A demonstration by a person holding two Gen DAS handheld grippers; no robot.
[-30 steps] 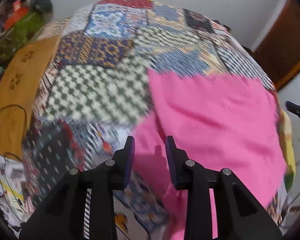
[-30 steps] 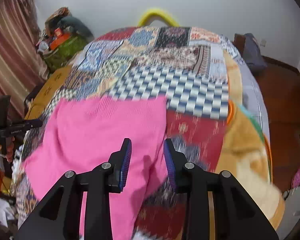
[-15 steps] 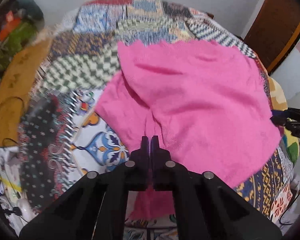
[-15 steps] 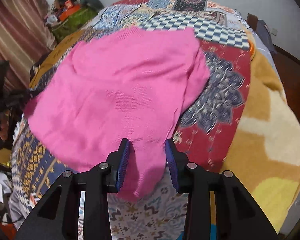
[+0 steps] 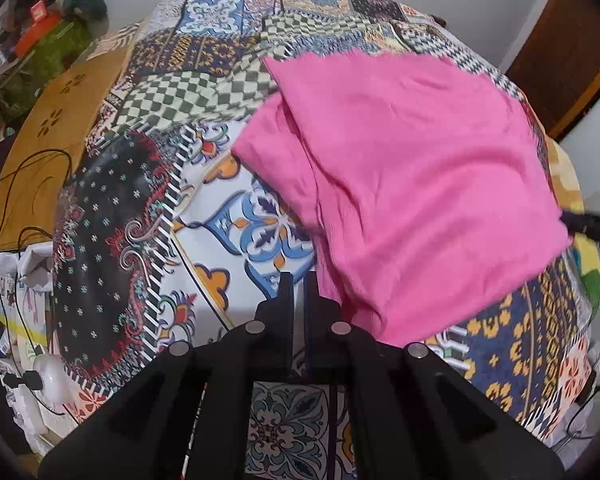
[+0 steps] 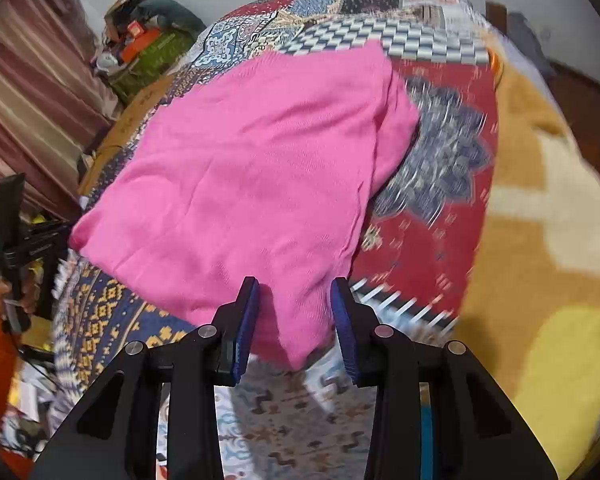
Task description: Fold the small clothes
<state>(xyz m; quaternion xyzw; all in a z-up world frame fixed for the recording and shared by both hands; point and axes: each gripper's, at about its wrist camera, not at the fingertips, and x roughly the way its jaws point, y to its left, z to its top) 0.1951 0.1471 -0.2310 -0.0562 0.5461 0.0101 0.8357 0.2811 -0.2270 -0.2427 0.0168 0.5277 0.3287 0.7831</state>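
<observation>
A pink knit garment (image 5: 400, 180) (image 6: 252, 176) lies spread over the patchwork bedspread (image 5: 140, 220) (image 6: 440, 200), one side flap folded under. My left gripper (image 5: 298, 280) is shut just left of the garment's near edge, above the white and blue patch; only bedspread shows in the slit between its fingers. My right gripper (image 6: 294, 304) is open, and the garment's near hanging corner sits loosely between its blue pads (image 6: 246, 320). A hand in an orange sleeve (image 6: 0, 296) holds the left tool at the left edge of the right wrist view.
A heap of bags and boxes (image 5: 40, 40) (image 6: 148, 40) sits at the back left. A wooden bed side (image 5: 40, 160) with cables runs along the left. A brown door (image 5: 572, 60) is at the right, an orange and yellow blanket (image 6: 540, 240) covers the bed's right side.
My left gripper shut and slid left, off the pink garment onto the bedspread. The right gripper came down towards the garment's near corner and stayed open.
</observation>
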